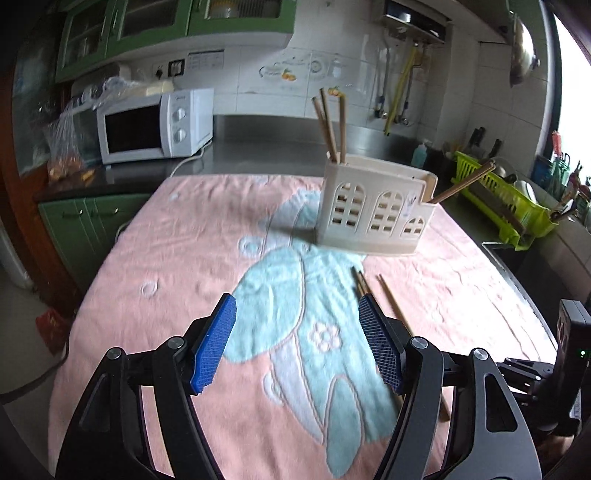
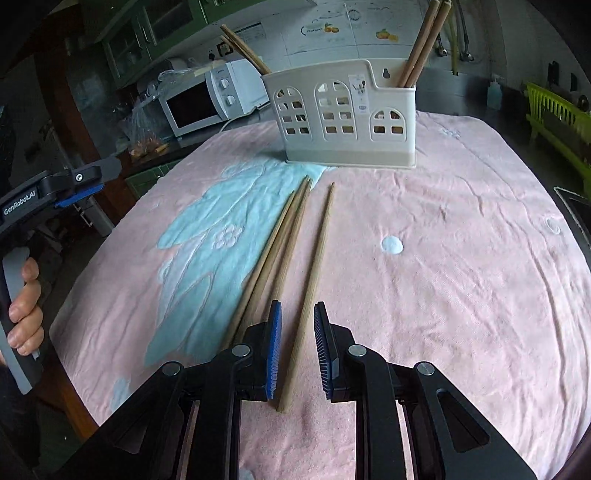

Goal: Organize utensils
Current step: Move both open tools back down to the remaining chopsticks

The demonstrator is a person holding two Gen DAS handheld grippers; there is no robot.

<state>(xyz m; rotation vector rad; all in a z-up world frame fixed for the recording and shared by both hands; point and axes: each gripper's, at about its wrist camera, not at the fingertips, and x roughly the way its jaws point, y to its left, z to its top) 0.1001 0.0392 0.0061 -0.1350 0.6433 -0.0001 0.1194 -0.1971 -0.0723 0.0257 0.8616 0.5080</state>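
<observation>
Now the right gripper (image 2: 297, 350) straddles a lone chopstick (image 2: 312, 284) at centre frame, jaws narrowly apart, seemingly not pinching yet. Light, stiff, slippery wood: grip near the thick end. Left gripper (image 1: 297, 343) gapes empty.

A kitchen with white tiled walls (image 1: 465, 92) and green glass-front cabinets (image 1: 122, 26) high on the far left. A grey steel counter (image 1: 266, 144) runs along the far wall; a white microwave (image 1: 155, 125) sits on it at the left, plastic bags (image 1: 62, 140) beside it. Green cupboard doors (image 1: 85, 229) stand below. A pink towel with a blue pattern (image 1: 177, 258) covers the near table. At right, a lime-green dish rack (image 1: 506, 199) stands near a bright window (image 1: 572, 85)
</observation>
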